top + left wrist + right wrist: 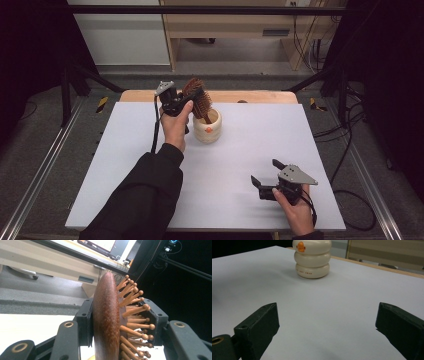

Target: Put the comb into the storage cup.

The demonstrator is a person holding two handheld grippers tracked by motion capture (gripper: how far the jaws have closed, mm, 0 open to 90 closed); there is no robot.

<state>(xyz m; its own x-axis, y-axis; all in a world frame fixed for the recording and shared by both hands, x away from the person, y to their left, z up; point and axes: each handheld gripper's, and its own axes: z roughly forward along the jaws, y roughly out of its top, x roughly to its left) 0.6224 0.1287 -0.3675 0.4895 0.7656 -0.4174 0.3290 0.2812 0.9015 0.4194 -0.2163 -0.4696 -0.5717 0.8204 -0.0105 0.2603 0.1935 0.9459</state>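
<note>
Two jaws of the right gripper [266,173] stand wide apart, low over the white table [240,150], nothing between them. Ahead of it, its own view brings out an orange mark on the cream holder [312,258]. Farther off, the left gripper [192,97] is clamped on the brush [107,322]; up close, wooden pins press one pad, the smooth back the other, handle down in the holder.

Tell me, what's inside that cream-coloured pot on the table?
A wooden hairbrush stands in the cream pot, handle down, with its bristled head sticking out the top. The left claw grips that head. The handle's lower end and the pot's bottom are hidden by its wall.
</note>
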